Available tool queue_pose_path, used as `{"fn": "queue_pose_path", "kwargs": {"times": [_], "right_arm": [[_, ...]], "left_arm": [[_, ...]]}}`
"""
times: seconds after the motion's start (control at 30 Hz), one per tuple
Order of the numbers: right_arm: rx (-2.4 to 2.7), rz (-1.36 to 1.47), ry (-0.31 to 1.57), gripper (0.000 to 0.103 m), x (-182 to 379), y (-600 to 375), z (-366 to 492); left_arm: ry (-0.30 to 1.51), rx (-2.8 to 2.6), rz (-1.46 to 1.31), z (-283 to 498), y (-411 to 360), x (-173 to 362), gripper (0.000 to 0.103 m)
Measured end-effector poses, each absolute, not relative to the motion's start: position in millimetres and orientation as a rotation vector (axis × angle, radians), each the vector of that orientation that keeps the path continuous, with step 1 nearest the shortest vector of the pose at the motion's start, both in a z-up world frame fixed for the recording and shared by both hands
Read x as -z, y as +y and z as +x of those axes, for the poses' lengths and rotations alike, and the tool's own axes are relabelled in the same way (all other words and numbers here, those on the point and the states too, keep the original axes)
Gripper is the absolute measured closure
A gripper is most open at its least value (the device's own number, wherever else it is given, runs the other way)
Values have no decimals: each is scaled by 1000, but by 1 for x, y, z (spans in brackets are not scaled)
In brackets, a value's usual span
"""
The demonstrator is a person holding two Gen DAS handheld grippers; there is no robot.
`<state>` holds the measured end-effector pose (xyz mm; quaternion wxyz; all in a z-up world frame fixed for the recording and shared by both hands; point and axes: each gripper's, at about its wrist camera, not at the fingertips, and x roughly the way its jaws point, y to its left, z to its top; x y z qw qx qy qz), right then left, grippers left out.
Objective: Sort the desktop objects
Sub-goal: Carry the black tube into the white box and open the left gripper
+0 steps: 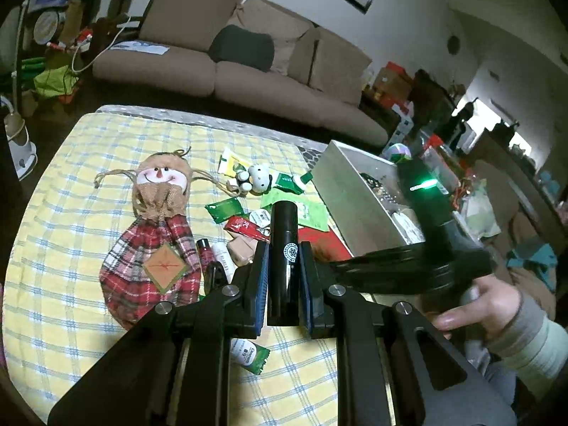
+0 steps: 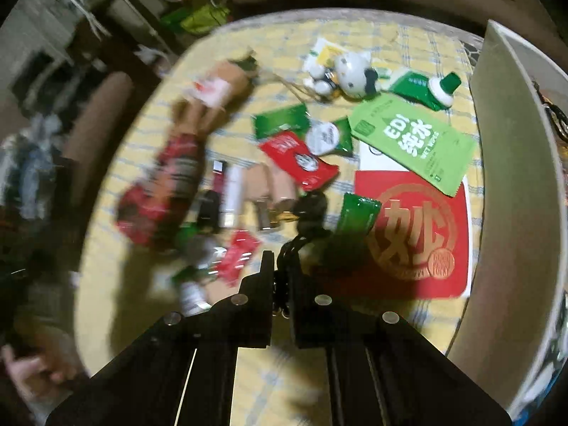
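In the left wrist view my left gripper [image 1: 284,248] is shut on a black cylindrical tube [image 1: 283,234], which stands upright between the blue pads [image 1: 262,273] above the checked tablecloth [image 1: 88,163]. In the blurred right wrist view my right gripper [image 2: 282,266] is shut on the chain of a black keychain [image 2: 310,209]. The keychain's dark body lies just ahead of the fingertips, beside a gold piece. Loose items on the table include a cloth doll [image 1: 152,234], a white cat figure [image 2: 353,71], a green wet-wipes pack [image 2: 415,142], a red card [image 2: 419,234] and red and green sachets [image 2: 298,159].
A white open box [image 1: 355,184] with items inside stands at the table's right edge; its wall [image 2: 514,177] rises close to the right gripper. A hand [image 1: 486,305] holds the right gripper's handle. A brown sofa [image 1: 230,53] lies beyond the table.
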<state>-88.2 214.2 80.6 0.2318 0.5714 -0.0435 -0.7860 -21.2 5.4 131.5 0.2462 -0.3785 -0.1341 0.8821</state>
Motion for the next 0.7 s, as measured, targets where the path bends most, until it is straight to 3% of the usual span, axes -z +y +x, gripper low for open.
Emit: {"fn": "queue_pose_path", "kwargs": {"times": [0.37, 0.5, 0.7], "right_arm": [[2221, 1367, -311, 97, -178, 277, -56], [2310, 1335, -379, 97, -198, 331, -63], [2445, 1363, -423, 97, -203, 409, -91]], "left_arm": [[-356, -2380, -963, -18, 27, -157, 88], [-364, -2311, -957, -28, 67, -166, 88], [-232, -2238, -989, -70, 166, -184, 88]]}}
